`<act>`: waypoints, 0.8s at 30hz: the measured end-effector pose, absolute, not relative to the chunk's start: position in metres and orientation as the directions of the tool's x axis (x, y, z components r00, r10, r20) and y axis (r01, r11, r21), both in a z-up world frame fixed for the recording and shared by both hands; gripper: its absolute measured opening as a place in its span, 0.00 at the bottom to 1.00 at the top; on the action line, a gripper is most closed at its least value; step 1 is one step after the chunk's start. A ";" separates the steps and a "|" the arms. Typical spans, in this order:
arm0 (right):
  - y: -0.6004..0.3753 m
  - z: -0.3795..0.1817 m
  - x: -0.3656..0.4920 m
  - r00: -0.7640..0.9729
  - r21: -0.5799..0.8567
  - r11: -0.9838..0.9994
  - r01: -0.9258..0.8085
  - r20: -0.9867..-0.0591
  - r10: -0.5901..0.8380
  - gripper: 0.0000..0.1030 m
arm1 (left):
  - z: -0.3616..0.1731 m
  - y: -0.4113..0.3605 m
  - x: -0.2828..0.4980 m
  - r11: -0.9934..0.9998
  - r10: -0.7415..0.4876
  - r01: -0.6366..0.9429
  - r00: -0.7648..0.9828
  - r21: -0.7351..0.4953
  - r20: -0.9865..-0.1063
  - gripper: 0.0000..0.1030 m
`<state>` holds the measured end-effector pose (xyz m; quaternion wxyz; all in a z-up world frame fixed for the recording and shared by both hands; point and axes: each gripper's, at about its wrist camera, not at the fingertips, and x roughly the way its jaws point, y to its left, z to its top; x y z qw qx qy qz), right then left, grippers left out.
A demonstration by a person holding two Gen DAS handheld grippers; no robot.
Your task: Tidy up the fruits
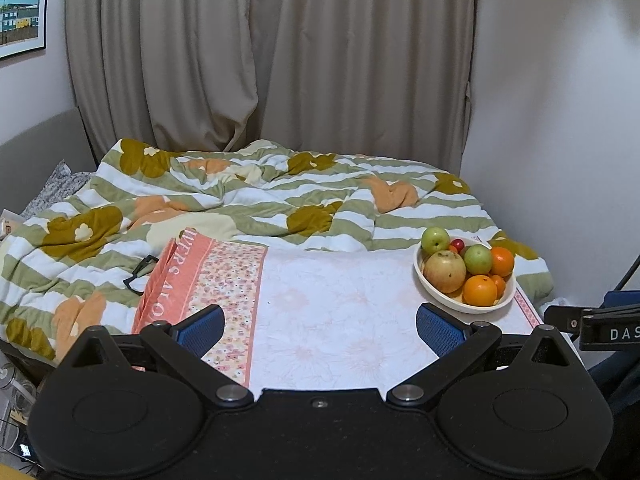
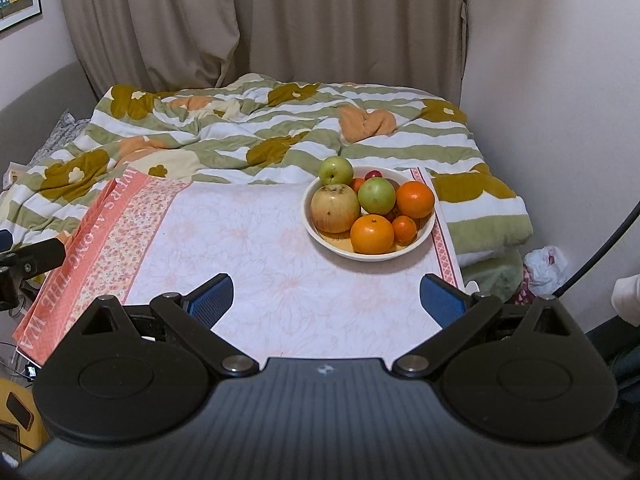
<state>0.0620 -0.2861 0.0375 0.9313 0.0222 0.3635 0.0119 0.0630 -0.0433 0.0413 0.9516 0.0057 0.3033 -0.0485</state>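
A cream bowl point(image 2: 400, 254) full of fruit stands at the far right of a table under a floral pink cloth point(image 2: 260, 248). In it lie a large yellowish apple point(image 2: 335, 208), two green apples point(image 2: 376, 196), oranges point(image 2: 372, 234) and small red fruits point(image 2: 374, 174). The bowl also shows in the left wrist view point(image 1: 440, 300). My left gripper point(image 1: 320, 326) is open and empty over the near middle of the cloth, left of the bowl. My right gripper point(image 2: 326, 300) is open and empty, a little short of the bowl.
Behind the table is a bed with a striped flowered duvet point(image 2: 260, 128), then beige curtains point(image 2: 260, 20). A white wall stands on the right. A white plastic bag point(image 2: 546, 266) lies on the floor at right. The cloth's orange border point(image 2: 92, 240) hangs at the left edge.
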 end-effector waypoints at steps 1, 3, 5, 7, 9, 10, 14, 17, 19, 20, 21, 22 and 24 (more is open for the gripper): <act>-0.285 0.037 0.061 0.735 0.050 0.999 -0.004 -0.677 0.037 1.00 | 0.041 -0.043 0.063 0.995 -0.090 0.097 0.812 -0.019 -0.577 1.00; -0.286 0.036 0.060 0.734 0.052 0.999 0.000 -0.679 0.035 1.00 | 0.041 -0.043 0.063 0.995 -0.089 0.097 0.812 -0.016 -0.577 1.00; -0.286 0.035 0.060 0.733 0.053 0.999 0.003 -0.680 0.034 1.00 | 0.041 -0.044 0.064 0.995 -0.087 0.097 0.812 -0.013 -0.577 1.00; -0.288 0.034 0.061 0.730 0.058 0.998 0.007 -0.682 0.034 1.00 | 0.041 -0.044 0.065 0.995 -0.088 0.097 0.811 -0.015 -0.579 1.00; -0.288 0.033 0.062 0.730 0.058 0.998 0.009 -0.683 0.033 1.00 | 0.041 -0.044 0.066 0.995 -0.090 0.100 0.809 -0.015 -0.581 1.00; -0.289 0.033 0.063 0.729 0.059 0.998 0.011 -0.684 0.033 1.00 | 0.040 -0.045 0.067 0.995 -0.090 0.101 0.808 -0.014 -0.582 1.00; -0.290 0.032 0.065 0.727 0.061 0.998 0.013 -0.686 0.033 1.00 | 0.039 -0.047 0.069 0.994 -0.090 0.106 0.807 -0.008 -0.583 1.00; -0.291 0.030 0.067 0.724 0.069 0.998 0.014 -0.688 0.037 1.00 | 0.039 -0.049 0.070 0.994 -0.087 0.107 0.808 0.000 -0.582 1.00; -0.291 0.030 0.068 0.724 0.068 0.998 0.014 -0.689 0.037 1.00 | 0.039 -0.050 0.071 0.994 -0.087 0.107 0.808 0.000 -0.583 1.00; -0.291 0.030 0.068 0.724 0.068 0.998 0.013 -0.689 0.037 1.00 | 0.039 -0.050 0.071 0.994 -0.087 0.107 0.808 -0.001 -0.583 1.00; -0.291 0.030 0.068 0.723 0.068 0.998 0.013 -0.689 0.037 1.00 | 0.039 -0.050 0.071 0.994 -0.087 0.107 0.808 -0.001 -0.583 1.00; -0.291 0.030 0.068 0.723 0.068 0.998 0.012 -0.690 0.038 1.00 | 0.039 -0.050 0.071 0.994 -0.087 0.107 0.807 -0.001 -0.584 1.00; -0.291 0.029 0.069 0.720 0.067 0.998 0.013 -0.692 0.037 1.00 | 0.038 -0.050 0.071 0.994 -0.089 0.109 0.807 -0.001 -0.584 1.00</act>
